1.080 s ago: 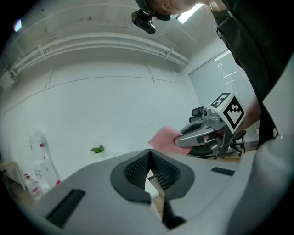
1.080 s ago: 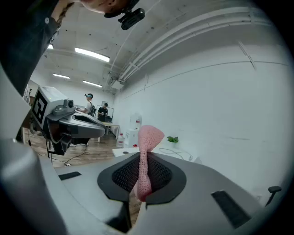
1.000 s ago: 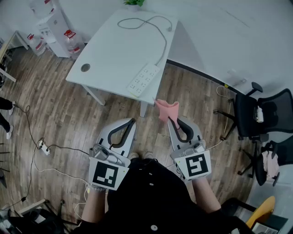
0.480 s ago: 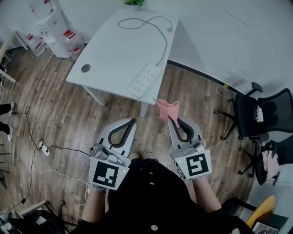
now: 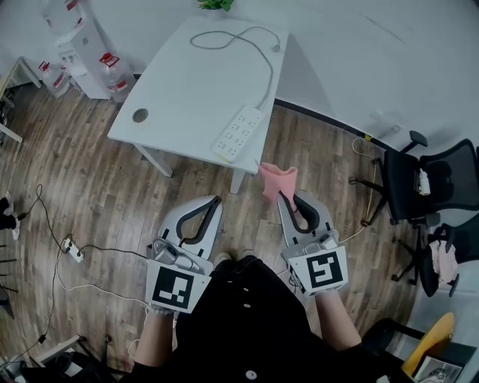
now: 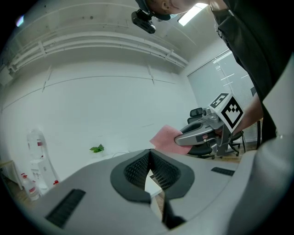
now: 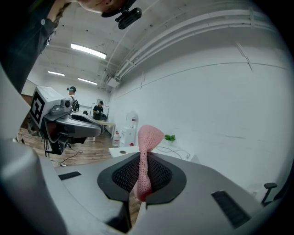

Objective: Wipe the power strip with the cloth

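Observation:
A white power strip (image 5: 237,133) lies near the front edge of the white table (image 5: 187,90), its grey cable (image 5: 239,37) looping toward the back. My right gripper (image 5: 283,195) is shut on a pink cloth (image 5: 278,179) that sticks up past its tips, over the floor short of the table; the same cloth (image 7: 146,151) shows pinched between the jaws in the right gripper view. My left gripper (image 5: 216,200) is shut with nothing in it, level with the right one. In the left gripper view the right gripper (image 6: 202,131) and cloth (image 6: 164,138) appear at right.
Black office chairs (image 5: 430,183) stand at the right. A floor power strip with cables (image 5: 71,245) lies at the left. Water bottles and white boxes (image 5: 90,52) sit by the far left wall. A small plant (image 5: 215,4) stands at the table's back edge. Two people (image 7: 85,109) stand far off.
The view has shifted slightly; both grippers and the pink cloth sit a little lower and to the right, with the cloth hanging more compactly. The power strip has not moved.

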{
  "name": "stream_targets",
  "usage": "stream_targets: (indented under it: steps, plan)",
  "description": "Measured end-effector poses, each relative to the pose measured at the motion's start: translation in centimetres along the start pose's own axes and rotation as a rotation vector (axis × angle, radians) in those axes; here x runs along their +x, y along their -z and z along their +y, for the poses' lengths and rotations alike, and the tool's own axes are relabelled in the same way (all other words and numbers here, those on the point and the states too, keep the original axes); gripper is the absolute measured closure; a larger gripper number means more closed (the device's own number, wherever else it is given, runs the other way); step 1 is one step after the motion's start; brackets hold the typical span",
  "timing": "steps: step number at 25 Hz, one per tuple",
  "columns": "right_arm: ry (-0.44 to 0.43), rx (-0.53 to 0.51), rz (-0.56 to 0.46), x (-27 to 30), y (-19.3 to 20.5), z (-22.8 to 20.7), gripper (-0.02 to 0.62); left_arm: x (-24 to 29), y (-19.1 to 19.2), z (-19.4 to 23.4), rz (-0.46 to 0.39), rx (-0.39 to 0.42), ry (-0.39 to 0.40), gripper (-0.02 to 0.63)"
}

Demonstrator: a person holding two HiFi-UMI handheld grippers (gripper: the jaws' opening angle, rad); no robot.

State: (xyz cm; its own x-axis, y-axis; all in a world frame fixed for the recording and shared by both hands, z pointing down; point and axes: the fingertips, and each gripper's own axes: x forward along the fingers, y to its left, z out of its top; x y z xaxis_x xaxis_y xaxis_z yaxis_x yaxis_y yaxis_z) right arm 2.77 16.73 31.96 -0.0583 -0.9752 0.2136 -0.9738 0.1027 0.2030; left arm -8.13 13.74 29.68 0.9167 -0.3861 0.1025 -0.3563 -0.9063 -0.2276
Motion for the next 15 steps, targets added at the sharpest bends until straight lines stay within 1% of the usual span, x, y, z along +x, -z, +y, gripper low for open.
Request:
stream_targets:
  steps: [4, 9, 12, 15]
  plan:
    - [0.021, -0.004, 0.007, 0.2, 0.0, -0.3, 0.538, 0.0, 0.5, 0.8, 0.014, 0.004, -0.001, 0.595]
    - [0.019, -0.007, 0.016, 1.3, 0.6, -1.9, 0.538, 1.4, 0.9, 1.5, 0.024, 0.011, -0.011, 0.595]
    - [0.003, -0.011, 0.007, 2.6, 0.9, -3.3, 0.538, 2.9, 1.2, 1.9, 0.033, 0.021, -0.024, 0.595]
    - [-0.030, -0.018, 0.007, 4.5, 1.2, -5.1, 0.538, 5.0, 1.2, 2.3, 0.044, 0.024, -0.040, 0.595]
